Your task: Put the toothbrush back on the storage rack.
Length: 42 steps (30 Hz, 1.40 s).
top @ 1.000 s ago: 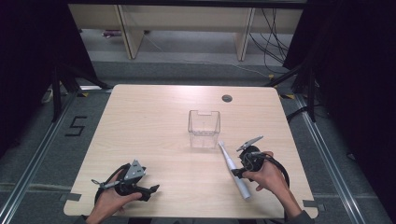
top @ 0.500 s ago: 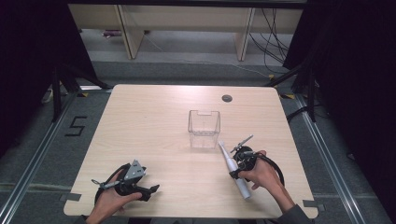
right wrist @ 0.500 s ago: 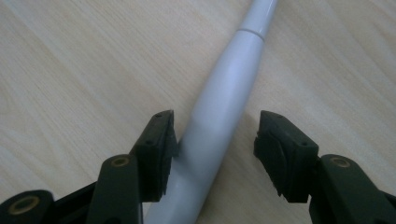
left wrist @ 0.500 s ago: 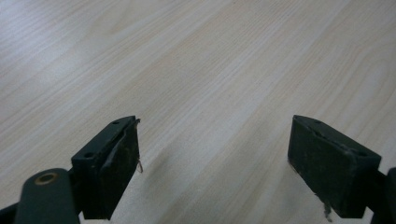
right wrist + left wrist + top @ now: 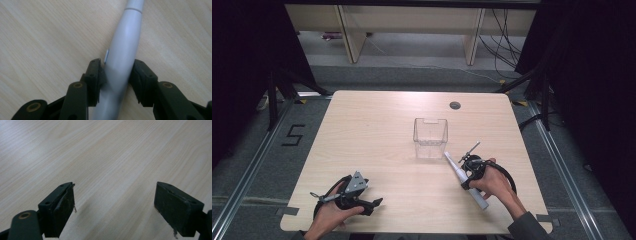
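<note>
Nearest the desk's (image 5: 377, 115) front edge, toward its left corner, the left gripper (image 5: 113, 205) rests low over bare wood with its jaws wide apart and nothing between them. Toward the front right corner, the right gripper (image 5: 116, 80) sits over a grey toothbrush handle (image 5: 123, 50) that lies flat on the desk, slanting from near the front edge up toward the middle. Its jaws have just been closing and now bracket the handle at its thick part, the pads (image 5: 96, 75) touching or all but touching both sides.

The step in hand looks like the grasp itself: the pinch is being settled before any lift. Next would come a firm squeeze, then a straight rise so the long handle does not swing or slip from the pads.

Farther in, near the desk's centre, a clear box (image 5: 430, 137) stands upright and open-topped, just beyond the handle's thin end. That is the likely target, and a close one. The far half of the desk is bare except for a small round grommet (image 5: 455, 105) by the far edge, so there is room all around the box.
</note>
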Available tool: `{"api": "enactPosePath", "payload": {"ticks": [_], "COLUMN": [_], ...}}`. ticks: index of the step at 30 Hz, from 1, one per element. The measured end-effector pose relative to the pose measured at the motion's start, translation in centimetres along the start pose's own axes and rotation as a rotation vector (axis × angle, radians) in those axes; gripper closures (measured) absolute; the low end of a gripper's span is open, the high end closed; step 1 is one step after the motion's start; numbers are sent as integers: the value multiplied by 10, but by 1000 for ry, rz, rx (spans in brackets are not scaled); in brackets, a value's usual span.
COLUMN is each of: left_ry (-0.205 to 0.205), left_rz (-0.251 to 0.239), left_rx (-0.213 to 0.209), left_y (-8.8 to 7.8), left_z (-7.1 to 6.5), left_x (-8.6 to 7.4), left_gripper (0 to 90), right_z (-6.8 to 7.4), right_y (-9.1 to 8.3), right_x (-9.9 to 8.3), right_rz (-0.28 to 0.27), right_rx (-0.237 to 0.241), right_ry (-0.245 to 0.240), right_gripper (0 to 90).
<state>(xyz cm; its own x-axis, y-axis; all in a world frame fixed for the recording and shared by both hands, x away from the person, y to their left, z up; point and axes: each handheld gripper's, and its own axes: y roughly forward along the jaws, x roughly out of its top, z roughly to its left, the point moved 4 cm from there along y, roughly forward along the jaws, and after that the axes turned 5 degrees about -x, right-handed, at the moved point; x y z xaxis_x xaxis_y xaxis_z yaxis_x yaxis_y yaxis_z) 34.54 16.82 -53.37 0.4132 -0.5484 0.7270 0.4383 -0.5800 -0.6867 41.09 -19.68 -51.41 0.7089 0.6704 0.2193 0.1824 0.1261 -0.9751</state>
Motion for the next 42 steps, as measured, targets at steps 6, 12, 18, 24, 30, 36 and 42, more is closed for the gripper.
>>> {"api": "enactPosePath", "payload": {"ticks": [6,12,18,24,30,36,42], "left_ry": [-2,-1,1,-1,-24,0,7], "left_rz": [-3,0,-3,-3,-21,-2,4], "left_rx": [-3,0,-3,-13,-13,-3,0], "left_y": [0,0,0,0,1,0,0], "left_z": [0,0,0,-1,-3,0,0], "left_x": [0,0,0,0,1,0,0], "left_gripper": [161,162,161,161,161,161,161], "right_z": [-5,-9,-10,-9,-12,-19,-22], "right_y": [0,1,1,0,-1,-2,-5], "right_x": [2,5,7,6,4,0,-5], "right_rz": [37,69,111,168,158,133,102], "right_rx": [-7,-8,-15,-33,-7,7,15], "right_ry": [-18,-41,-26,25,29,20,54], "right_gripper": [631,639,646,660,663,664,665]}}
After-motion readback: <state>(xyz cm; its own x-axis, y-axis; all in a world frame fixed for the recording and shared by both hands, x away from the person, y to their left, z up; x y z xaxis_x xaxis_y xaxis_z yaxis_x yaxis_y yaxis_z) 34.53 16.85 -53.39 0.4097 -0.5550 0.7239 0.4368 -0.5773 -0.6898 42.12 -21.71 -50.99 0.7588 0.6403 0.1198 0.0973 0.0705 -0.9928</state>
